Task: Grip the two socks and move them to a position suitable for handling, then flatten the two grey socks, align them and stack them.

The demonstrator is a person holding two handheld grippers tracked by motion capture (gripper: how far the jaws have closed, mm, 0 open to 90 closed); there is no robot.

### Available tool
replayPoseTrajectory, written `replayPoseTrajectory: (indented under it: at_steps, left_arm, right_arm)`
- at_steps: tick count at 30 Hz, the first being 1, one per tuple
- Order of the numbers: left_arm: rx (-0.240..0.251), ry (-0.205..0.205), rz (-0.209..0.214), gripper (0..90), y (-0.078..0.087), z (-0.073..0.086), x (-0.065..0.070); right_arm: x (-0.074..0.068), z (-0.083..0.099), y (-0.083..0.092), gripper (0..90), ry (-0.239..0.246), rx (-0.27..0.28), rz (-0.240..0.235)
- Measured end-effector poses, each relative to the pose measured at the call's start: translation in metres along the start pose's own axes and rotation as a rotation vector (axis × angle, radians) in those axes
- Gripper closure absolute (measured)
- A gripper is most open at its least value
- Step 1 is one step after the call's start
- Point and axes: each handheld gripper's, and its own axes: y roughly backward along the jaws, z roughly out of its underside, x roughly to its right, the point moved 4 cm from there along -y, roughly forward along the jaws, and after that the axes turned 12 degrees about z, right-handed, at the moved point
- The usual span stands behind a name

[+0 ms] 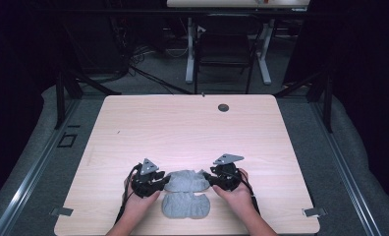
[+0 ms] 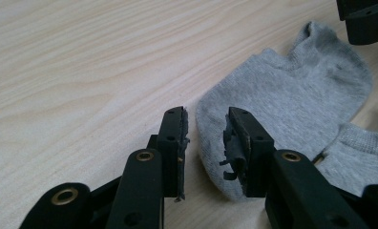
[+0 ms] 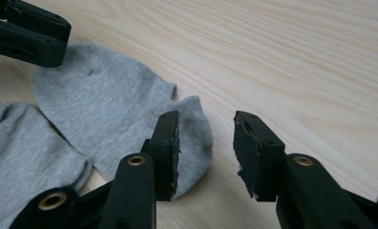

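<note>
Table [image 1: 192, 128]: a pale wooden top is carrying two grey socks at its six o'clock edge.
Far sock [image 1: 186, 180]: lying flat between both grippers.
Near sock [image 1: 185, 205]: lying just at six o'clock of the far one, touching it.
Left gripper [image 2: 206, 143]: sitting at the far sock's nine o'clock end, jaws apart, clamping nothing.
Right gripper [image 3: 207, 150]: sitting at its three o'clock end, jaws apart, empty.

Left tool [image 1: 159, 183] and right tool [image 1: 213, 178] apparently open, low.
</note>
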Motion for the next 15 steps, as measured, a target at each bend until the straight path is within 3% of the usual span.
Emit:
replayPoseTrajectory:
  at_steps: [11,15]
  left_arm:
    - [-0.031,0.016,0.013,76.4,-0.004,0.003,-0.002]
    - [-0.029,0.020,0.021,81.1,-0.004,0.003,-0.003]
  right_arm:
    - [0.005,0.002,-0.010,62.5,-0.038,-0.027,-0.019]
    - [0.005,0.005,-0.013,65.9,-0.019,-0.047,-0.028]
